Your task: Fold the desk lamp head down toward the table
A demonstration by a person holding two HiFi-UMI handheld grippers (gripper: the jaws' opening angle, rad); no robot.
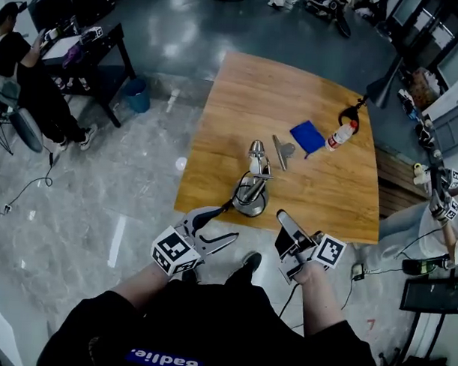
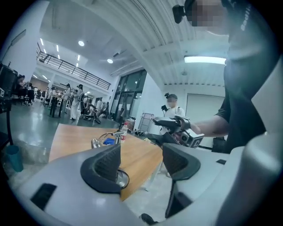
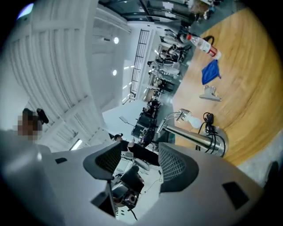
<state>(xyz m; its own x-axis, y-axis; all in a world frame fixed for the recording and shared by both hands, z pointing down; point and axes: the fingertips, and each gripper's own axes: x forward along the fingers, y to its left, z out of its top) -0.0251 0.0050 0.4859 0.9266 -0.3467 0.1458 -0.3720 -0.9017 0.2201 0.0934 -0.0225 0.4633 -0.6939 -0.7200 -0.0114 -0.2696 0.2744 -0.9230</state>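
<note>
Table: a light wooden table (image 1: pixel 292 91) on a grey polished floor. I see it from above on the head view, with its near edge just ahead of both claws.

Left claw: the left gripper (image 1: pixel 226 225) hangs over the floor just off the table's near edge. In its own view (image 2: pixel 140 161) the two dark ribbed pads stand spread wide with only air between them. It pinches nothing.

Right claw: the right gripper (image 1: pixel 281 244) is also off the near edge, to the right of the left one. Its own view (image 3: pixel 139 161) shows the jaws wide apart and empty, with the scene tipped over on its side.

Task's thing: the silver metal desk lamp with a round base (image 1: pixel 251 194) sits on the table right at the near edge. Its base is ahead of the gap between my two claws, and neither claw touches it.
- Arm and head: the arm leans from the base toward the table's middle, with the head at the far end.
- Right gripper view: the lamp (image 3: pixel 194 139) lies beyond the right-hand pad, outside the gap, with its white bulb showing.
- Contact: I cannot tell whether the head touches the wood.

Cloth: a small blue folded cloth (image 1: pixel 307 136) lies further in on the table, well apart from the lamp's base.

Bottle: a clear plastic bottle with a red cap (image 1: pixel 340 135) lies on its side just beside the cloth.

Clip: a grey metal clip (image 1: pixel 283 150) lies between the lamp's head and the cloth.
</note>
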